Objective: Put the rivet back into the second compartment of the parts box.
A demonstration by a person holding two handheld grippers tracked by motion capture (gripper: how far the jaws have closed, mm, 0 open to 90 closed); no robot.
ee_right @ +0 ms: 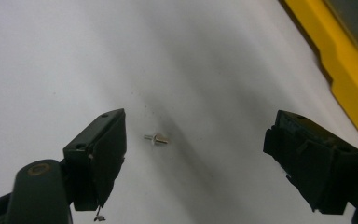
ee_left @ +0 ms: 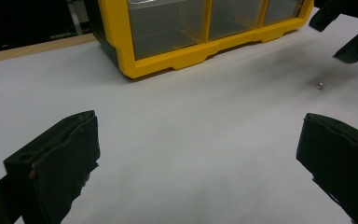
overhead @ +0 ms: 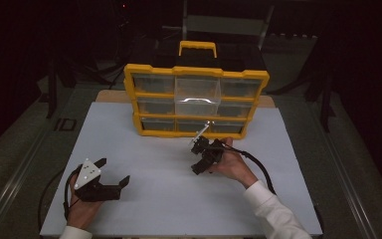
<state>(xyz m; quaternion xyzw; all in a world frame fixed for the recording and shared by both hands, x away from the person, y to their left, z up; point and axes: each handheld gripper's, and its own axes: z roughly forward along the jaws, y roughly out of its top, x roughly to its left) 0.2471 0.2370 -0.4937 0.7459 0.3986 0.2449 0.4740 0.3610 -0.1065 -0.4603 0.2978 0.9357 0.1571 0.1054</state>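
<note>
On the white table, left gripper rests idle, jaws spread, holding nothing. Tiny screw lies flat on the table between the right gripper's wide-apart jaws, near the yellow organizer. Risk: closing off-center could flick or roll the screw away.
</note>
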